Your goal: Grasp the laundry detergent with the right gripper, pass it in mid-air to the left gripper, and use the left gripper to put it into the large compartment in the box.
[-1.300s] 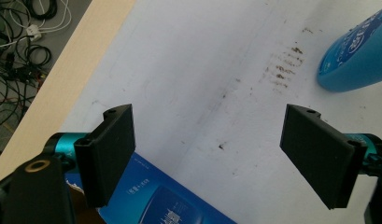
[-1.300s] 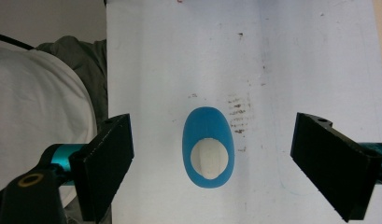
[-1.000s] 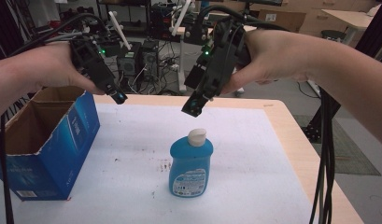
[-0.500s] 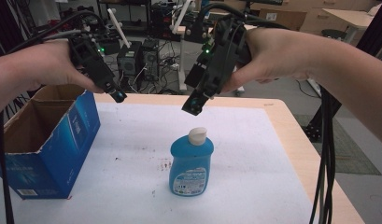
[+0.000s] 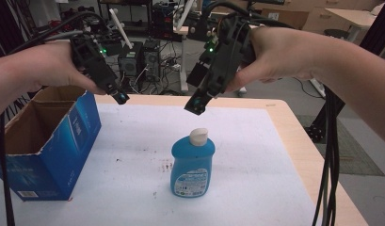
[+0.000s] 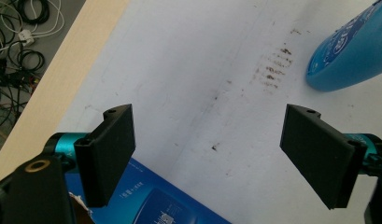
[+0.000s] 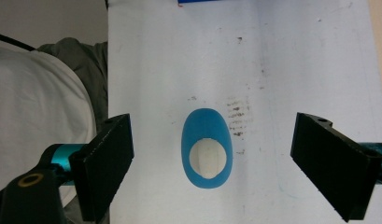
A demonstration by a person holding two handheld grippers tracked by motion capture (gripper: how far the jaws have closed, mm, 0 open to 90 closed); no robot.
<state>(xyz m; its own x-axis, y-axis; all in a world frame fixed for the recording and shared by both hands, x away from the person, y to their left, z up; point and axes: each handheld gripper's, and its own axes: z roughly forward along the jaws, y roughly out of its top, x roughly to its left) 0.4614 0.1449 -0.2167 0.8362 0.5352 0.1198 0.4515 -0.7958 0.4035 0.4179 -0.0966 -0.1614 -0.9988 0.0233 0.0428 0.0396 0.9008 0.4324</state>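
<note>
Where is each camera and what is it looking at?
High view: above the table's near side, looking forward and down at the blue plastic bottle with a white cap; both forearms show.
Left gripper view: rides the left gripper, facing the white tabletop.
Right gripper view: rides the right gripper, facing straight down.
All three share the bottle.

A lab: electronics racks [image 5: 148, 42] and tangled cables [image 5: 157, 80] behind the table [image 5: 293, 136]

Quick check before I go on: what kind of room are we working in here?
Probably a lab or workshop, not a home: behind the white-covered table sit a computer tower and tangled cables, with stacked cardboard boxes at the back.
</note>
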